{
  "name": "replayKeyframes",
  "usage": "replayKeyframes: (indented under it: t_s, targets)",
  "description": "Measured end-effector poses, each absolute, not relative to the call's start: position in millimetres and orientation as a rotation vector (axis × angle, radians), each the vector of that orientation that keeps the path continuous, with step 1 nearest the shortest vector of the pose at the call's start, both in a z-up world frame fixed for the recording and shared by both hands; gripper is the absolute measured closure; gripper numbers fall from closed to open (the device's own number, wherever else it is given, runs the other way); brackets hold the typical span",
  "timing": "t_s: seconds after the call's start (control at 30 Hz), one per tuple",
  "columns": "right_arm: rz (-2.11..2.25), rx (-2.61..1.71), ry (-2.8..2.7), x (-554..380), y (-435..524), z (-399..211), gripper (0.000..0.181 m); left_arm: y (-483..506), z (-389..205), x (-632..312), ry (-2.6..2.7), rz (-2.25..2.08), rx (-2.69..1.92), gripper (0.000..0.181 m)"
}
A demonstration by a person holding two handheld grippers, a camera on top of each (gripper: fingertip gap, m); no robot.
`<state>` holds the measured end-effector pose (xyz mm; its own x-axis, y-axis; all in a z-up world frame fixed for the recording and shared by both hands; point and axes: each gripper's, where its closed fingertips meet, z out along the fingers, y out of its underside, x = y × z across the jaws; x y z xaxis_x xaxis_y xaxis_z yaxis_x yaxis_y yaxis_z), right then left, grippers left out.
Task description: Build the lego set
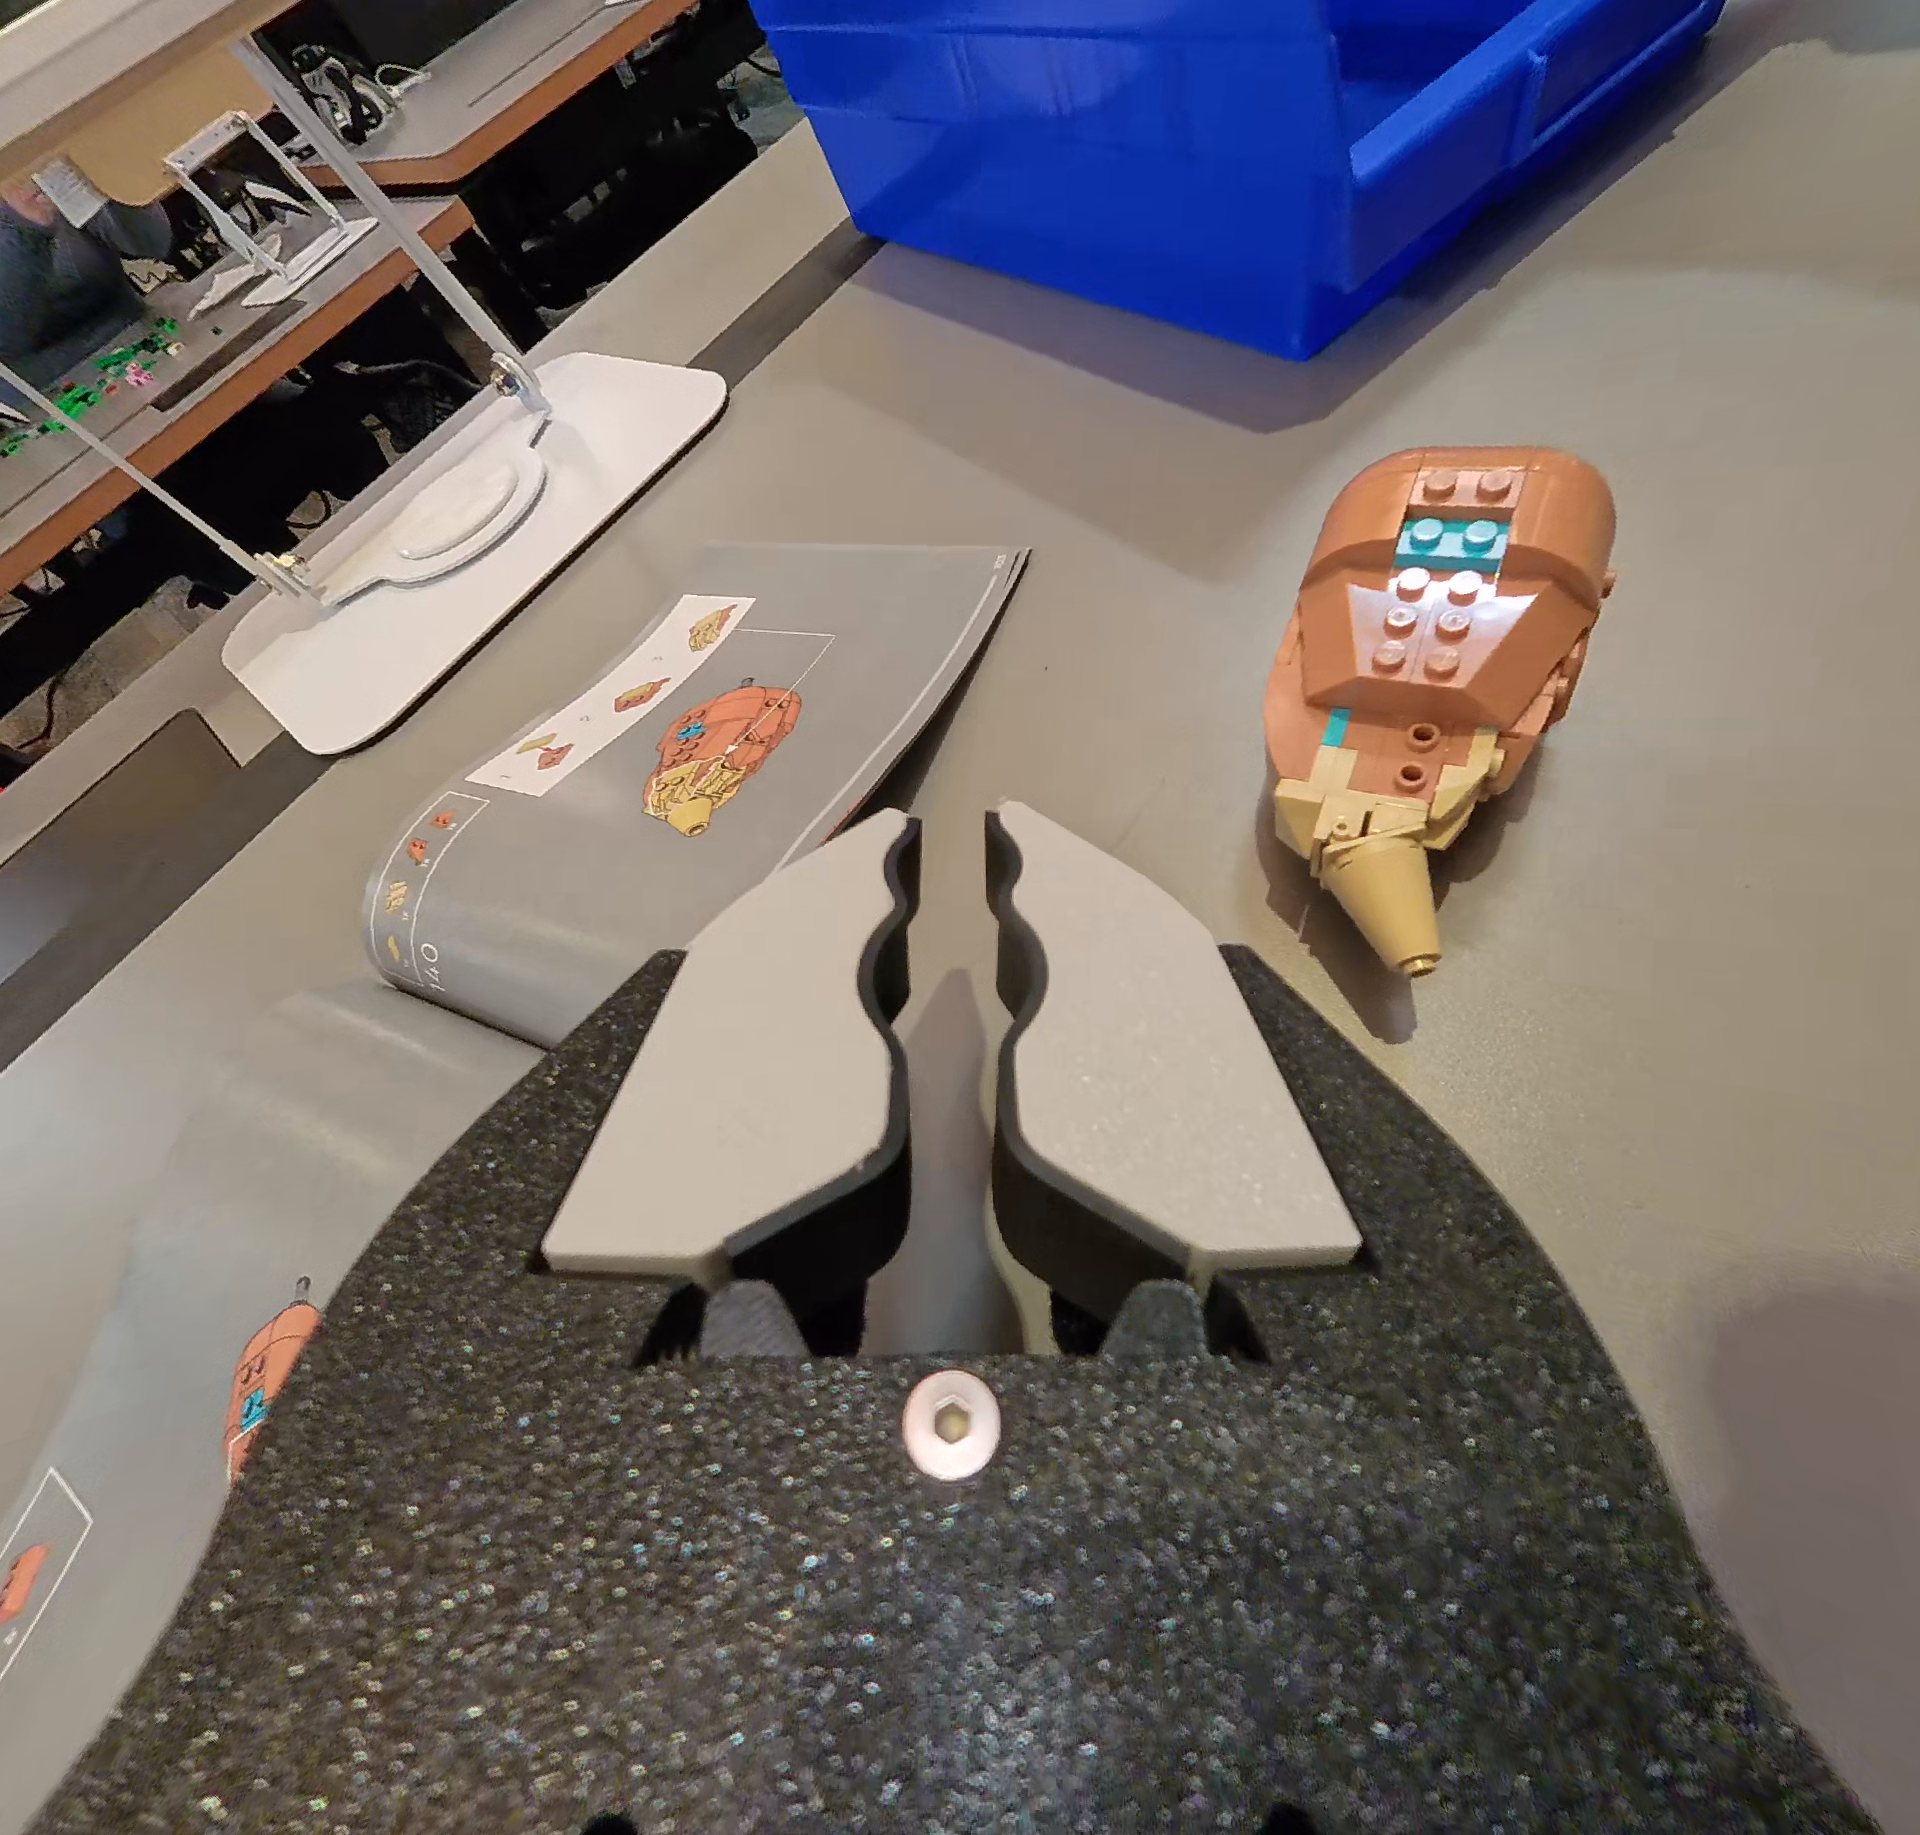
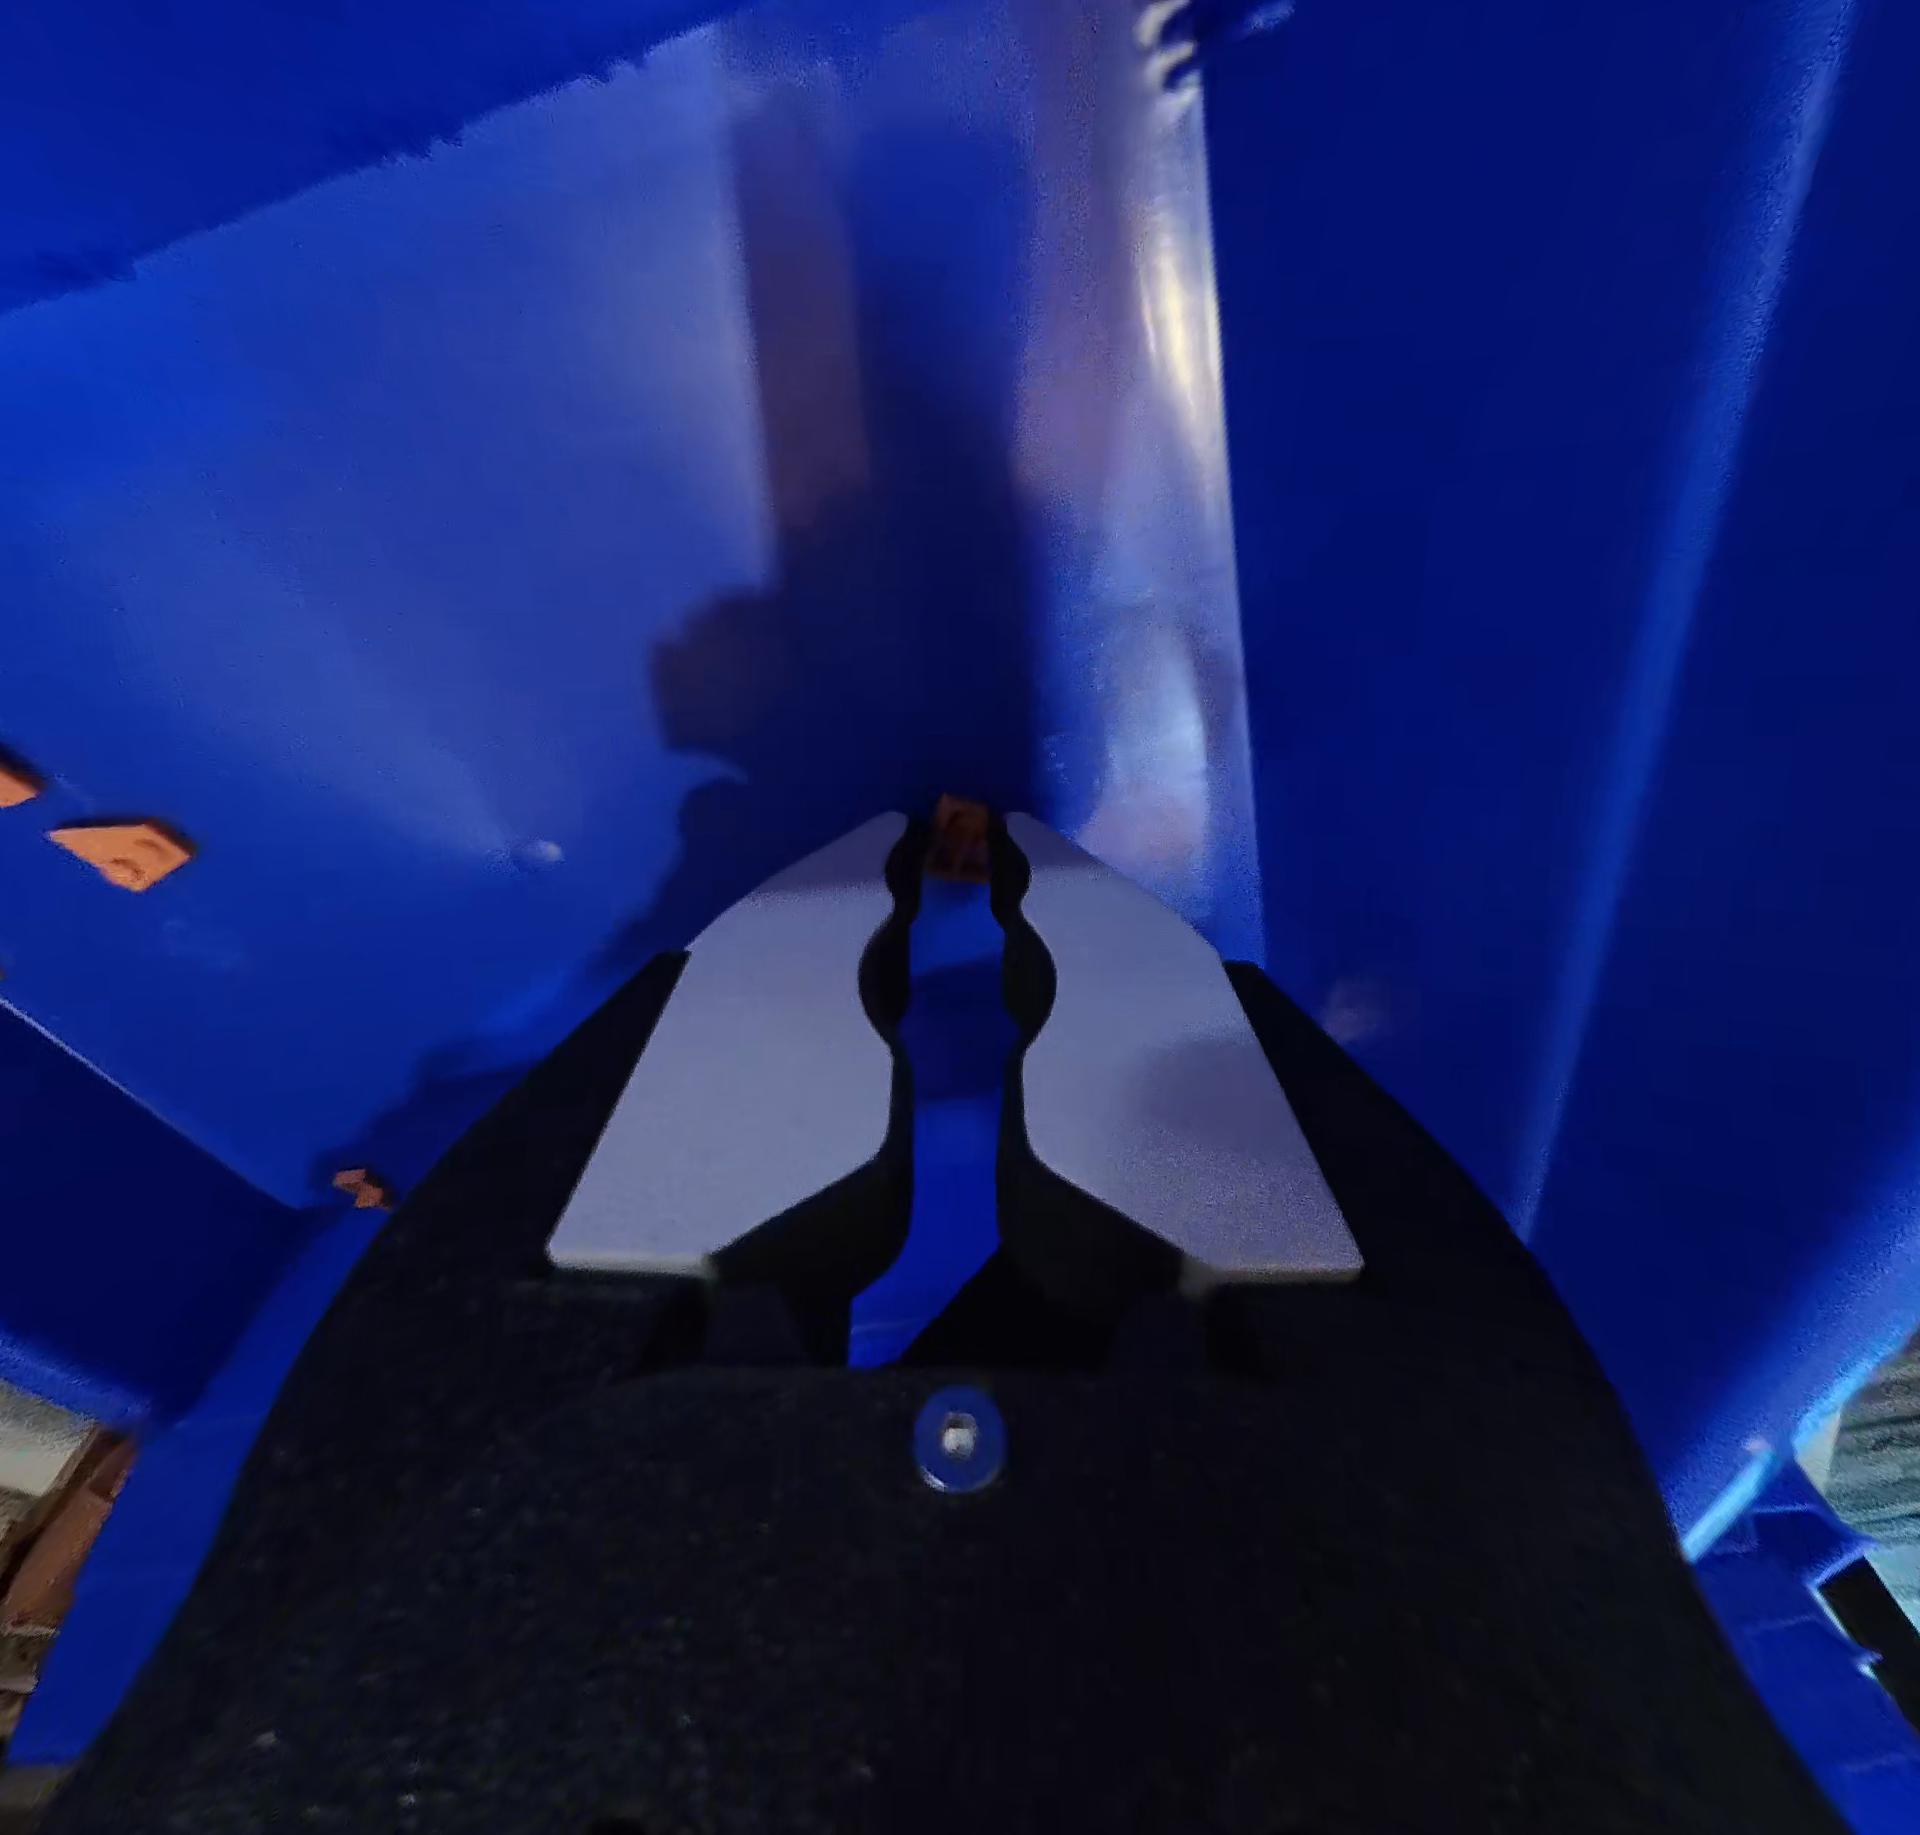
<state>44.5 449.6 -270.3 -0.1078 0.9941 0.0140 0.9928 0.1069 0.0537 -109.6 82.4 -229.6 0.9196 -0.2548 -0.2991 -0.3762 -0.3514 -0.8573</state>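
Left wrist view: the left gripper (image 1: 952, 829) hovers above a grey table (image 1: 1195, 414), its two grey fingers (image 1: 774, 1037) drawn close with only a thin gap between the tips and nothing held between them. Just beyond the tips lies an open instruction booklet (image 1: 665, 746), its near edge curling upward. To the right of the gripper, well clear of it, the partly built lego model (image 1: 1455, 663) lies on its side on the table: a rounded brown body with a teal piece on top and a tan cone at the near end. A blue bin (image 1: 1091, 123) sits farther back, behind the model. A white stand base (image 1: 613, 435) rests on the table to the left of the booklet.

Right wrist view: the right gripper (image 2: 956, 835) reaches down inside the blue bin (image 2: 1507, 538), whose walls fill the frame. Its jaws stand narrow, and a small orange-brown brick (image 2: 954, 829) sits between the tips, apparently pinched. Two loose brown pieces (image 2: 123, 855) lie on the bin floor at far left. This view is somewhat blurred.
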Motion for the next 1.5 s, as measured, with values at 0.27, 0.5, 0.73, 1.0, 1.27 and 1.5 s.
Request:
replayKeyframes:
  t_s: [0.27, 0.5, 0.73, 1.0, 1.27, 1.5]
  targets:
    - [-0.440, 1.868, 2.674, 49, 264, -188, 0.169, 81, -229, -110, 0.454, 0.140, -1.950, 0.170]
    - [-0.452, 1.546, 2.806, 72, 105, -255, 0.168, 80, -229, -108, 0.467, 0.160, -1.945, 0.170]
    - [-0.475, 1.604, 2.774, 75, 100, -273, 0.160, 80, -230, -108, 0.471, 0.166, -1.946, 0.170]
    - [-0.043, 1.827, 2.850, 85, 265, -186, 0.151, 80, -231, -108, 0.479, 0.170, -1.950, 0.170]
    - [0.683, 1.687, 2.466, 117, 423, -234, 0.147, 80, -231, -109, 0.474, 0.174, -1.952, 0.170]
    - [0.688, 1.621, 2.345, 126, 433, -267, 0.144, 80, -231, -109, 0.484, 0.173, -1.952, 0.170]
